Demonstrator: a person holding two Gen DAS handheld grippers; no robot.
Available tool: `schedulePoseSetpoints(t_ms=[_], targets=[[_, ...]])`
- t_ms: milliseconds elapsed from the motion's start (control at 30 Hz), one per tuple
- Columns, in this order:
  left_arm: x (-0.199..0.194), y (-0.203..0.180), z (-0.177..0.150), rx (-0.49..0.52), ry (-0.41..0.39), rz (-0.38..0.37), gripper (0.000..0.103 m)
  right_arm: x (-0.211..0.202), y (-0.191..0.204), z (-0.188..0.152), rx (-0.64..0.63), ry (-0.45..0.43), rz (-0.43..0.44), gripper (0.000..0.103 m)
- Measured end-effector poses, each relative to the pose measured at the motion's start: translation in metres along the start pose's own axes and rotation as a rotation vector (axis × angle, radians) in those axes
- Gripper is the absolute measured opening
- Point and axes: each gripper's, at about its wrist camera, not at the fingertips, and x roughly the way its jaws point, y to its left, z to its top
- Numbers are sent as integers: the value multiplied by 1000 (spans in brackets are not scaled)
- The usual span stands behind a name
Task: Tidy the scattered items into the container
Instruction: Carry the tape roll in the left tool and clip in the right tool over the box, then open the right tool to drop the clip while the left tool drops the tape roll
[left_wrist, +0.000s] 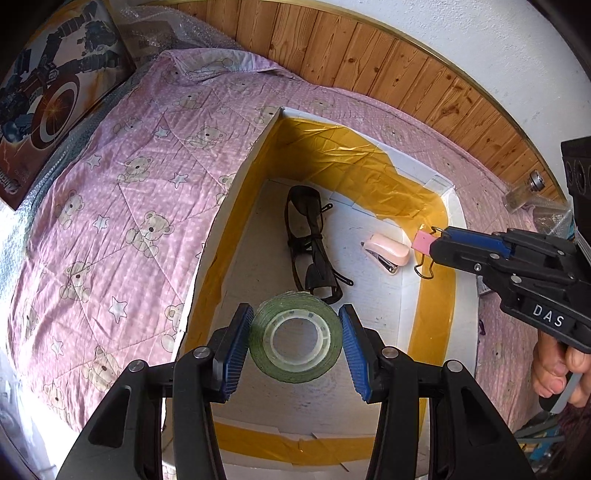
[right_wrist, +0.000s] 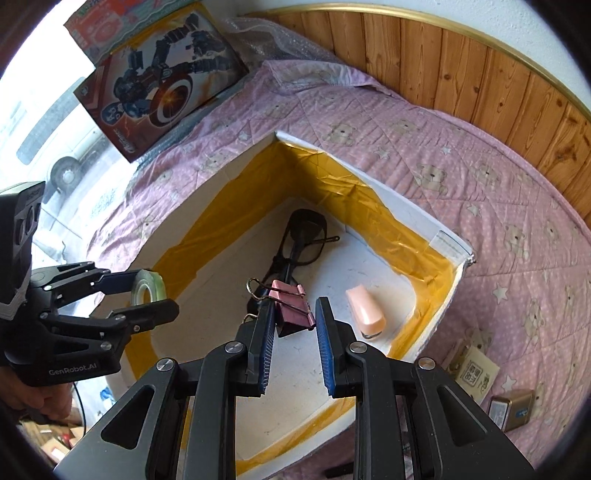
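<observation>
Gripping a roll of clear tape (left_wrist: 294, 341) by its rim, the left gripper (left_wrist: 295, 336) had its blue-padded jaws spread about the roll's width, and the roll hung above the near end of the box (left_wrist: 236, 192). The right gripper (right_wrist: 294, 332) held a pink binder clip (right_wrist: 291, 306) against its left pad; its jaws stood partly open, and whether the right pad touched the clip could not be told from the wrist view. In the left wrist view the same jaws looked pinched close on the clip (left_wrist: 424, 242), over the box's right wall.

A bed carried everything, covered by a pink quilt (left_wrist: 122, 192) printed with bears and stars, with wooden panelling (left_wrist: 406, 74) and a white wall behind it. A toy box showing a robot figure (right_wrist: 162, 92) leaned at the far corner on bubble wrap. A small tin (right_wrist: 511, 408) and a printed card (right_wrist: 472, 373) lay on the quilt just outside the box.

The white box, its inner walls lined with yellow tape, held dark folded glasses (left_wrist: 310, 243) and, near them but apart, a pink stapler (left_wrist: 388, 251).
</observation>
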Motion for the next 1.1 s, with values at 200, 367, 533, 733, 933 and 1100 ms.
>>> schedulePoseSetpoints(t_ms=[200,367,533,733,933,1100], targets=[[13,3,4,26,28,27,49,31,-9,21,-9,68,-39,23],[22,6,7,37,47,53,49,50,-12,31,-23,97,-65,24],[25,11,9,34,46,73,50,57,-21,37,4,94,-63,28],[23,14,10,26,51,59,52,55,-25,33,28,99,-41,28],[18,8,11,31,43,55,59,46,-24,29,33,93,-30,28],[9,4,11,38,26,65,59,37,-23,27,37,83,-29,28]])
